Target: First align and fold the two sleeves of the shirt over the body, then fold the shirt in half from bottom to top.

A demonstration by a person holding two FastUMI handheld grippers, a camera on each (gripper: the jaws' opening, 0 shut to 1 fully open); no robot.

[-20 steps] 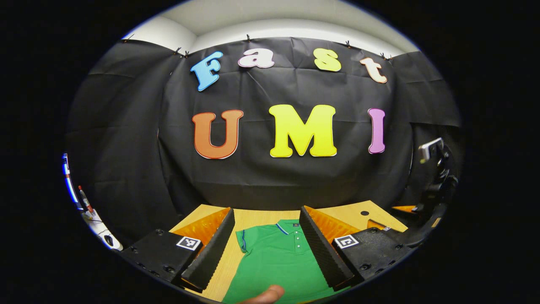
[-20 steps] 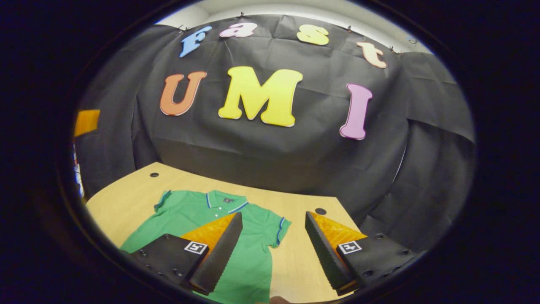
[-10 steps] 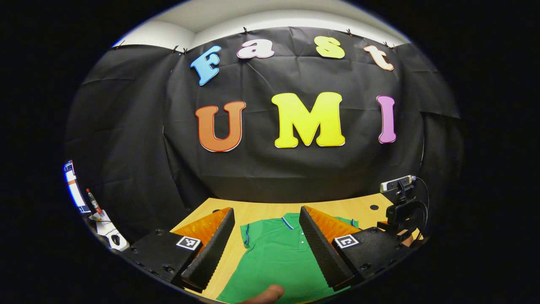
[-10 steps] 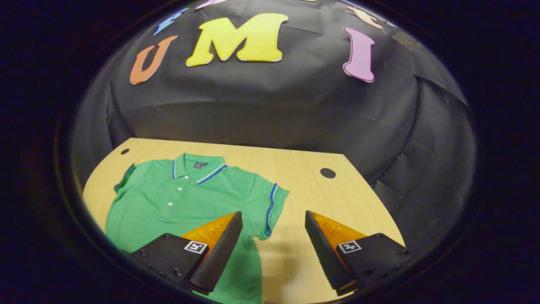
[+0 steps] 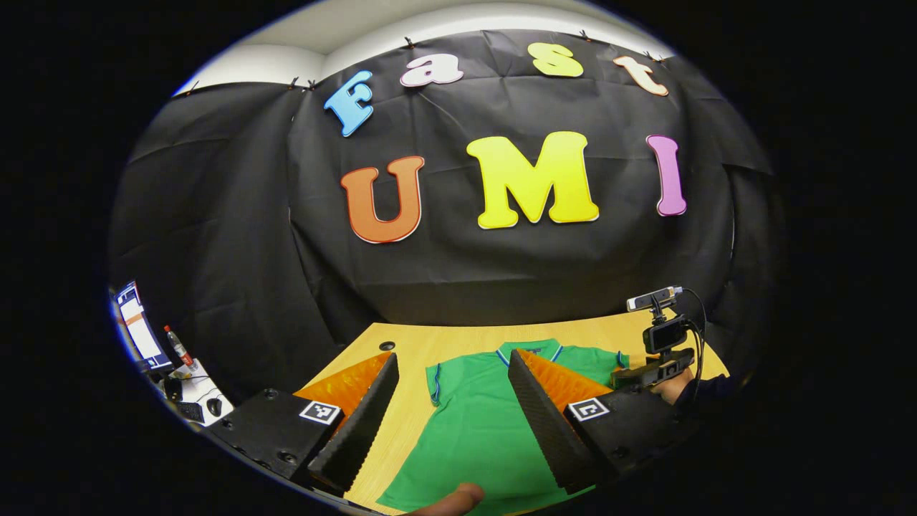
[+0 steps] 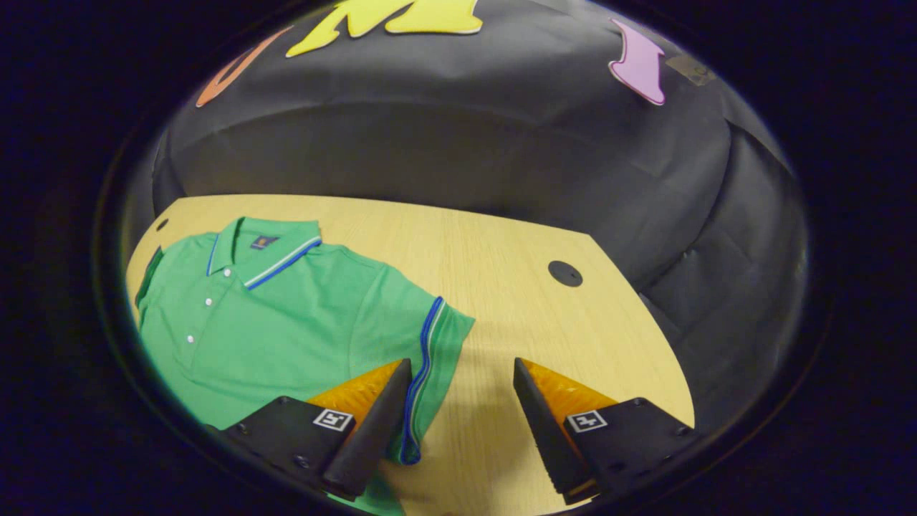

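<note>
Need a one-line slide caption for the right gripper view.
Open right hand-held gripper poised over green polo shirt's blue-trimmed sleeve on wooden table.

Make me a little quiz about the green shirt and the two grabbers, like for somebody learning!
1. True or false: the right gripper is shut on the sleeve.
2. Which edge of the shirt lies between the right gripper's fingers? A) the collar B) the sleeve's striped hem C) the bottom hem
3. Fill in: the shirt lies flat on the wooden ____.

Key:
1. False. Its fingers are spread apart, and the sleeve lies flat on the table.
2. B. The blue-striped hem sits just inside one finger.
3. Table. In the left gripper view, the left gripper is open above the shirt's body.
</note>
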